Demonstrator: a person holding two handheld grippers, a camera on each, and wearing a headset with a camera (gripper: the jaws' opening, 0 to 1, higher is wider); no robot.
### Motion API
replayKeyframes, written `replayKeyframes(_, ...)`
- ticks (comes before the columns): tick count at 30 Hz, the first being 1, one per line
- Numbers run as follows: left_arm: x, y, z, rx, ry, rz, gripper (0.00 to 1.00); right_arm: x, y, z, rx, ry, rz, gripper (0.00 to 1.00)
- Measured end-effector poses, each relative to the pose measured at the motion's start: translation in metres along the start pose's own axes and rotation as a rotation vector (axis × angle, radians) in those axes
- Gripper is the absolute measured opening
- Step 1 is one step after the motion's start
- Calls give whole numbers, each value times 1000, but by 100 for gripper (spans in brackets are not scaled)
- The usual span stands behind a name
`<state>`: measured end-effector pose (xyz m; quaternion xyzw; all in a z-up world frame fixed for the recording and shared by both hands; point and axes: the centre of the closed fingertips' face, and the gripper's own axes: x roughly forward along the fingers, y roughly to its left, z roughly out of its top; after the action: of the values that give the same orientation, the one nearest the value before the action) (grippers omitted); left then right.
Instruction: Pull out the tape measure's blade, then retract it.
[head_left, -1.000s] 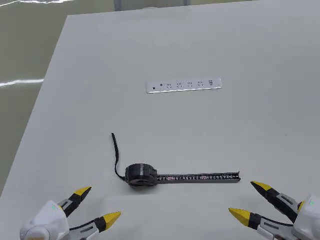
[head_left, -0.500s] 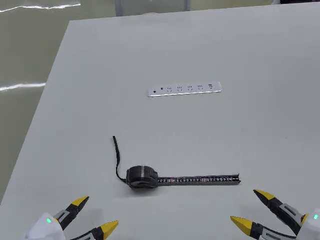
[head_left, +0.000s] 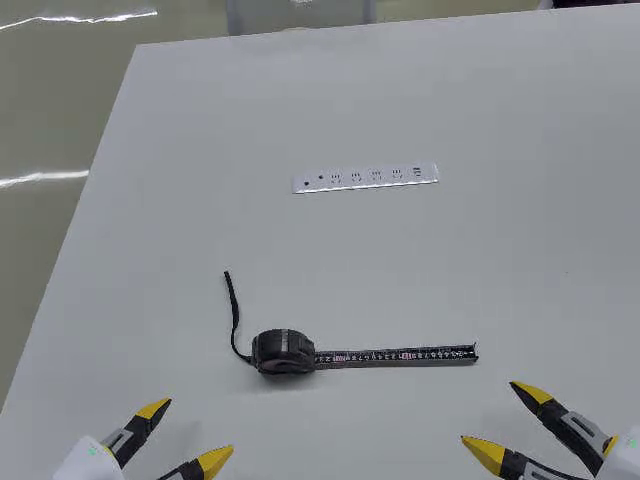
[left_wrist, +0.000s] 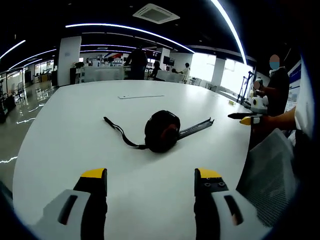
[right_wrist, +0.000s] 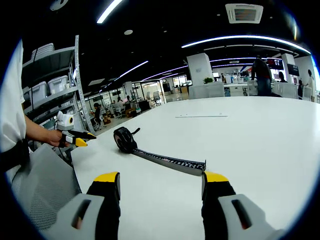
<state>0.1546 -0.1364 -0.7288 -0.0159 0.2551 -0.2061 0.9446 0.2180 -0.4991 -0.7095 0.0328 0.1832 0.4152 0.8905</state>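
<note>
The tape measure (head_left: 283, 351) lies lower centre on the tabletop (head_left: 400, 250), blade (head_left: 400, 354) out toward the right. At the bottom corners, left claw (head_left: 187, 433) and right claw (head_left: 503, 420) both spread.

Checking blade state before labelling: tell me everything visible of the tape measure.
The black round-cased tape measure rests on the white table. Its dark blade, with pale markings, is pulled out and lies flat, running right to an end hook. A thin black strap trails from the case's other side. The left gripper and right gripper are open and clear of it; only the table touches it.
</note>
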Motion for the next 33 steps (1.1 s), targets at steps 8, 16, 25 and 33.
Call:
replayKeyframes(8,-5,1,-1,-9,-13,14,70,-2,1,0,-10,-11,-11,66)
replayKeyframes(16,-11,2,-4,-33,-26,28,70,-6,2,-4,5,-18,-21,66)
replayKeyframes(25,-11,0,-6,-33,-23,26,70,-7,1,-5,9,-21,-21,66)
replayKeyframes(33,-8,-1,-5,-25,-19,24,70,-6,1,-5,10,-21,-18,66)
